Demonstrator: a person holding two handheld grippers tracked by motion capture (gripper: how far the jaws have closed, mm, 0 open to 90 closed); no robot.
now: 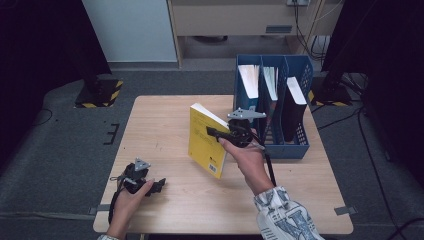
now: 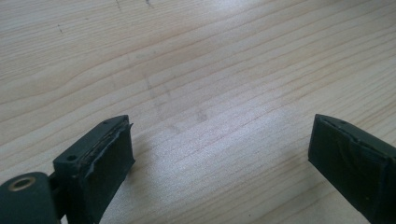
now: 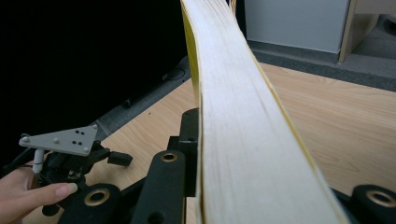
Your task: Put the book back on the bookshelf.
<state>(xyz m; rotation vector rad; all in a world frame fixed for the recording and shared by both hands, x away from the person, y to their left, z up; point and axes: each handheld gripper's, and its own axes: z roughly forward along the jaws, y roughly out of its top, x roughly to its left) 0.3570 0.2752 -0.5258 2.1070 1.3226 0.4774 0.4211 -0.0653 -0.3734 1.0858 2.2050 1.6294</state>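
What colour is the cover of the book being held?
Yellow book, clearest in the high view.

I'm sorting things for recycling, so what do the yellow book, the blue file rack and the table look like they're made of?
Yellow book: paper, smooth card cover, cream page edges showing. Blue file rack: probably moulded plastic, going by its perforated sides. Table: pale wood or wood-look laminate, matte, with visible grain lines.
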